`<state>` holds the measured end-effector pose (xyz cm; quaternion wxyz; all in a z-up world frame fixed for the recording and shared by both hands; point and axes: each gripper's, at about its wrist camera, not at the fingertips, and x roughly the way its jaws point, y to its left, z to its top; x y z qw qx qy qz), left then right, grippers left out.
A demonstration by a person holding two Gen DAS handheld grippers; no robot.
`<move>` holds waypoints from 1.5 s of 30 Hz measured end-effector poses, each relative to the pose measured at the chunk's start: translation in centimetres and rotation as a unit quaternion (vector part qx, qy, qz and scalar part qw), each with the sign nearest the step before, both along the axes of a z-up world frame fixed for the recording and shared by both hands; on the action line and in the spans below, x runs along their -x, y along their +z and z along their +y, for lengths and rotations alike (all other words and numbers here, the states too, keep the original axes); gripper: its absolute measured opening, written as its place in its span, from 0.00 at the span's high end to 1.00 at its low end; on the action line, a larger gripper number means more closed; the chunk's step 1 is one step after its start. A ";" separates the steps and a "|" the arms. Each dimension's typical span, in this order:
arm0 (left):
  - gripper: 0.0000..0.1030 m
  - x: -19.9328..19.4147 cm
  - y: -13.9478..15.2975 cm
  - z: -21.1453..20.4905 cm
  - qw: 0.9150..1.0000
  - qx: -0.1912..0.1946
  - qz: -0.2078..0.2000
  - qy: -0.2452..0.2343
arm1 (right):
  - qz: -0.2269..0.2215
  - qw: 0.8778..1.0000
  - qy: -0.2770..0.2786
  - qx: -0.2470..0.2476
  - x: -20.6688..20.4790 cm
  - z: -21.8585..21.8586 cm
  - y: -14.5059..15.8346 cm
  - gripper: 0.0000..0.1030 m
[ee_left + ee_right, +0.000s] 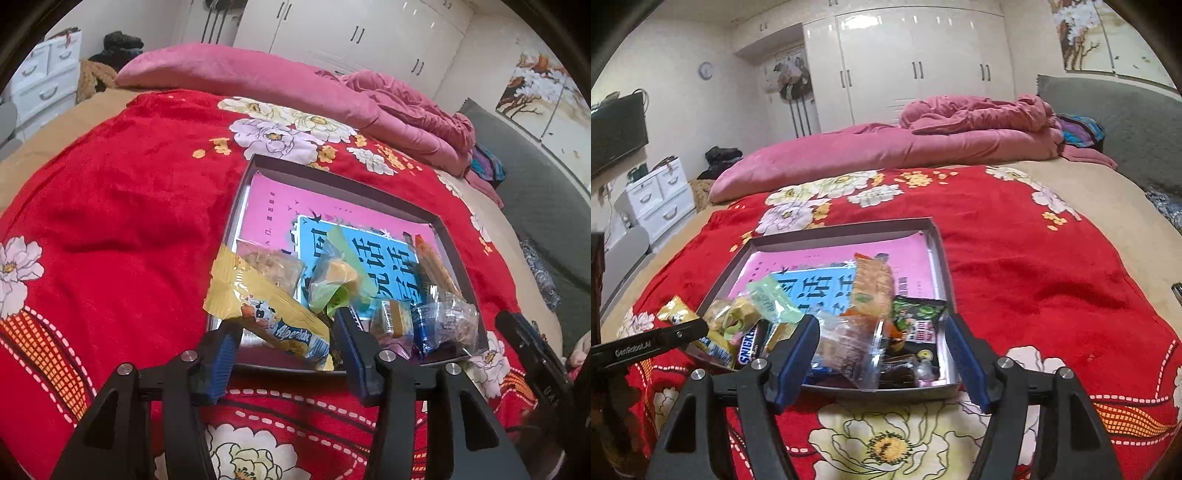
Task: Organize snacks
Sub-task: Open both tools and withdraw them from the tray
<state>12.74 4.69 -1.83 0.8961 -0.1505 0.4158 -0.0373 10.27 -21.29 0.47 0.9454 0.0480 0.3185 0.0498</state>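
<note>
A grey shallow box (332,181) (827,236) lies on the red flowered blanket, lined with a pink and blue sheet. Several snacks fill its near end. My left gripper (286,332) is open at the box's near left corner, its jaws on either side of the yellow Alpenliebe bag (258,302) (676,314), which leans on the box rim. My right gripper (882,339) is open over the near edge, with a clear packet of biscuits (846,347) between its jaws, not clamped. A Snickers bar (750,345), a green wrapped sweet (332,280) and an orange snack pack (873,286) lie in the box.
A folded pink quilt (923,147) lies across the far side of the bed. White drawers (661,199) stand at the left, wardrobes behind. A grey headboard (1126,122) is at the right. The right gripper's arm shows at the right edge of the left wrist view (532,350).
</note>
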 end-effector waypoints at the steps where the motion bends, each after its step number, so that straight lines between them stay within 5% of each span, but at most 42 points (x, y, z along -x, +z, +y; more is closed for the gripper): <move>1: 0.42 0.1 0.1 -0.1 1.000 -0.003 -0.002 0.000 | -0.001 1.000 -0.003 0.000 0.0 -0.1 0.0 0.32; 11: 0.27 1.2 1.9 -0.3 0.998 -0.048 -0.048 0.017 | -0.036 0.999 -0.029 0.018 1.1 -0.7 1.2 0.27; 20: 0.25 3.5 4.0 0.5 0.993 -0.065 -0.088 0.045 | -0.075 0.996 -0.023 0.039 3.7 -0.1 3.2 0.15; 35: 0.24 8.4 1.4 -1.8 0.999 -0.021 0.018 -0.019 | 0.006 1.000 0.007 0.009 7.2 0.3 1.3 0.06; 45: 0.24 10.3 1.2 -3.8 0.998 -0.053 0.017 -0.042 | 0.014 0.999 0.031 0.002 9.2 1.0 1.0 0.01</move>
